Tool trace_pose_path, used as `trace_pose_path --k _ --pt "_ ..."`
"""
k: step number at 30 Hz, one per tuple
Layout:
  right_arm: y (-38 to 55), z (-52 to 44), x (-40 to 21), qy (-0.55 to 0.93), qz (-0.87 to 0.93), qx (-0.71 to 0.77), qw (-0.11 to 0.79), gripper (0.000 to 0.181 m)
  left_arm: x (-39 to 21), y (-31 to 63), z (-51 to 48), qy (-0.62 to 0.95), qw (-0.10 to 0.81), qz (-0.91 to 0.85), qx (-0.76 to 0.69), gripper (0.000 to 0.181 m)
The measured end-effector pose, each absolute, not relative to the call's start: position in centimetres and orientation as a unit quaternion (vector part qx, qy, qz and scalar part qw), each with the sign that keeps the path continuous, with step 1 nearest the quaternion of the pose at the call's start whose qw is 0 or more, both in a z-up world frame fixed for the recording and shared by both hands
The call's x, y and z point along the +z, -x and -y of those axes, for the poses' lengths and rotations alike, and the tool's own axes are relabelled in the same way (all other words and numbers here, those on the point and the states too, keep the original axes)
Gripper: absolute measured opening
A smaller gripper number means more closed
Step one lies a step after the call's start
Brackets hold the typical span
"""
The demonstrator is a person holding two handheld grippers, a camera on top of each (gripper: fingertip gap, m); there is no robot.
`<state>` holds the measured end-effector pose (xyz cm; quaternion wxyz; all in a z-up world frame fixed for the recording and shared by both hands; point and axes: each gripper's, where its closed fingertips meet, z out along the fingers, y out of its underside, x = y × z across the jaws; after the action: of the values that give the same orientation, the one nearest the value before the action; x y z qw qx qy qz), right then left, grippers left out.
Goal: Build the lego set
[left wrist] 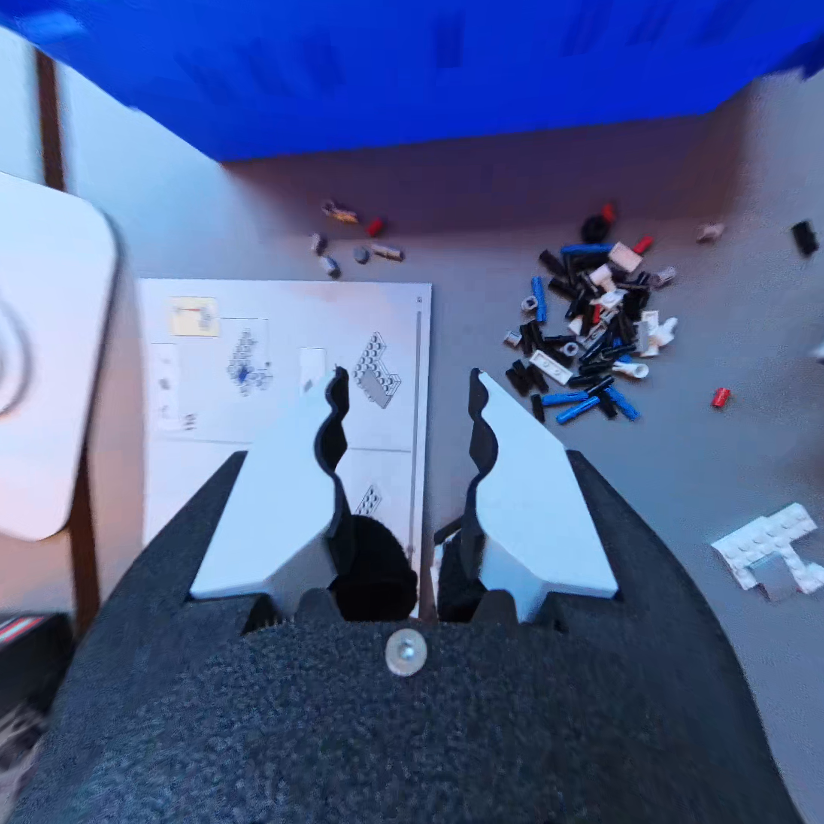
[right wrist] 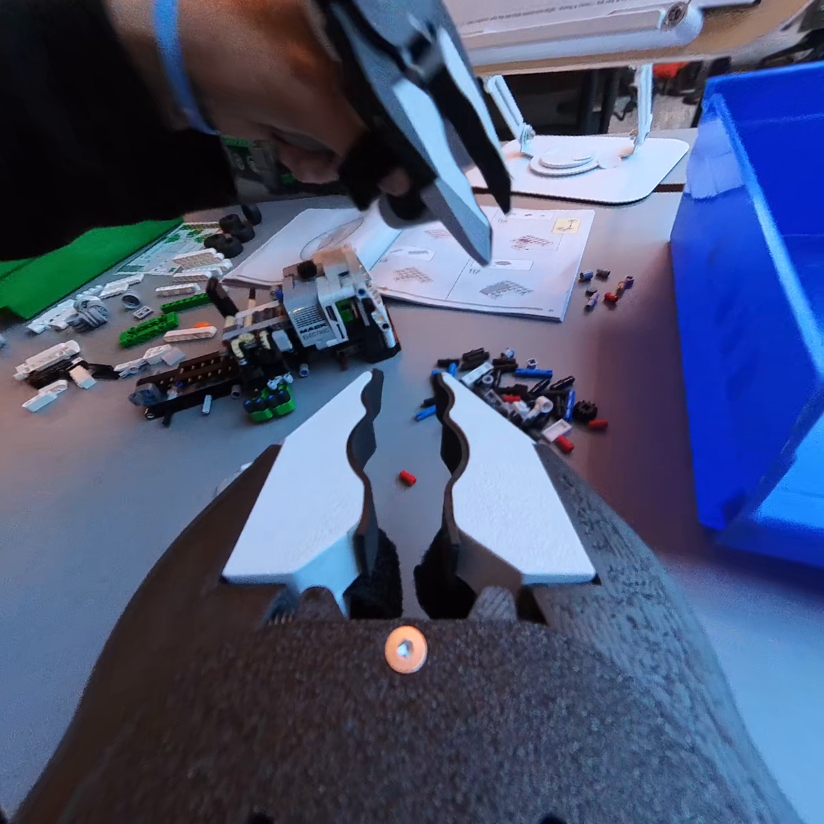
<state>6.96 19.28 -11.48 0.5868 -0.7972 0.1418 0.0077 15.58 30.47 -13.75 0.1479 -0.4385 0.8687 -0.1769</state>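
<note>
My left gripper (left wrist: 408, 374) is open and empty, held above the open instruction booklet (left wrist: 285, 356). It also shows in the right wrist view (right wrist: 496, 232), held by a hand and pointing down at the booklet (right wrist: 490, 285). My right gripper (right wrist: 408, 374) is open and empty, low over the grey table. A small red pin (right wrist: 407, 477) lies on the table between its fingers. The part-built truck model (right wrist: 312, 325) stands to the left of it. A pile of small black, blue and white pieces (right wrist: 521, 392) lies just right of its tips, and also shows in the left wrist view (left wrist: 593, 330). A white plate assembly (left wrist: 776, 548) lies at the right.
A big blue bin (right wrist: 758, 267) stands along the right side. A white lamp base (right wrist: 602, 165) stands behind the booklet. Loose white and green pieces (right wrist: 147, 321), black wheels (right wrist: 232, 232) and a green sheet (right wrist: 67, 267) lie left of the model. Several small pieces (left wrist: 352, 241) lie beyond the booklet.
</note>
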Motion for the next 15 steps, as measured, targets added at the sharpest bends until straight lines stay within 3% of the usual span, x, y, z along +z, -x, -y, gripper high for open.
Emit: trace_pose_path --k 5,10,15 --pt "-6.4 -18.5 -12.5 0.797 -0.140 0.045 0.585 0.023 -17.9 -17.3 -31.0 0.436 0.120 -0.880 -0.142 0.063" --pt "-6.3 -18.1 -12.2 0.789 -0.139 0.084 0.593 0.023 -19.0 -17.5 -31.3 0.452 0.114 -0.872 -0.153 0.049" --pt "-6.5 -17.5 -12.6 0.786 -0.146 0.106 0.591 0.024 -18.9 -17.4 -31.3 0.462 0.092 -0.861 -0.192 0.046"
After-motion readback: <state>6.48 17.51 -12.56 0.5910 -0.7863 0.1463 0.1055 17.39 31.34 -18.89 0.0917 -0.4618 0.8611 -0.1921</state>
